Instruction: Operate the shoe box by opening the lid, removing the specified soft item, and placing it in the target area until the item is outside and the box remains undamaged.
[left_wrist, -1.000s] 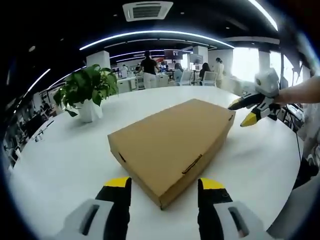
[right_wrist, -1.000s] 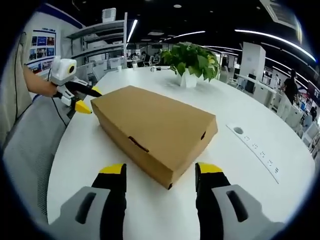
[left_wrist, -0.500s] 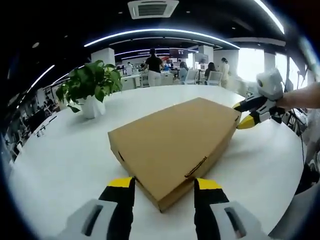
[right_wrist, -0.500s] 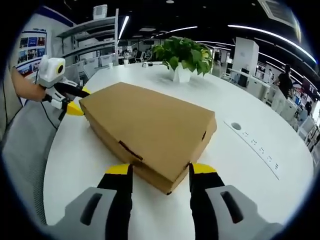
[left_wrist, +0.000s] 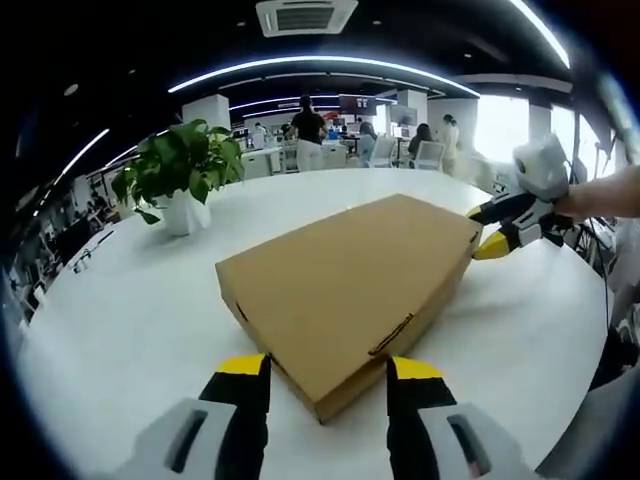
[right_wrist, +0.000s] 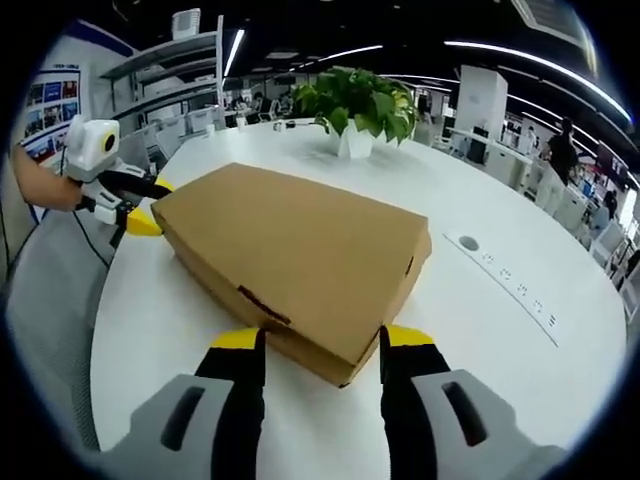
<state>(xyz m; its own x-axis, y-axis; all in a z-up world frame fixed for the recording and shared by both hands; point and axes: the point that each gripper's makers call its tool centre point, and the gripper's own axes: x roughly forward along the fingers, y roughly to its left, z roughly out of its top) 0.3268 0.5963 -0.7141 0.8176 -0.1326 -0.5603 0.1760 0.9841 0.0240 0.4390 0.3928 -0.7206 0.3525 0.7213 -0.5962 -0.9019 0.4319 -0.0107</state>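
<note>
Tongs first: the left gripper (left_wrist: 318, 372) has its black, yellow-tipped jaws apart, one on each side of the near corner of the box (left_wrist: 350, 285), with the corner sitting between the tips; whether the pads touch the cardboard cannot be told. The right gripper (right_wrist: 322, 345) is likewise spread, its jaws straddling the opposite corner of the box (right_wrist: 300, 260), close against both side walls. In the left gripper view the right gripper (left_wrist: 497, 228) comes in from the right at the far corner of the box, its yellow tips just beside the cardboard, held by a hand (left_wrist: 600, 195). In the right gripper view the left gripper (right_wrist: 135, 205) appears at the far left corner in the same way, jaws apart around the box edge. The box is plain brown cardboard, long and flat, its lid shut and level, with a small slot in a long side wall and lying diagonally in the middle of a white round table (left_wrist: 130, 320). A potted plant (left_wrist: 178, 175) with broad green leaves in a white pot stands further back on the table, well apart from the box. A strip of sockets (right_wrist: 510, 295) is set into the tabletop near its right edge in the right gripper view. Beyond the table are office desks, chairs and several people (left_wrist: 307, 135) under long ceiling lights.
</note>
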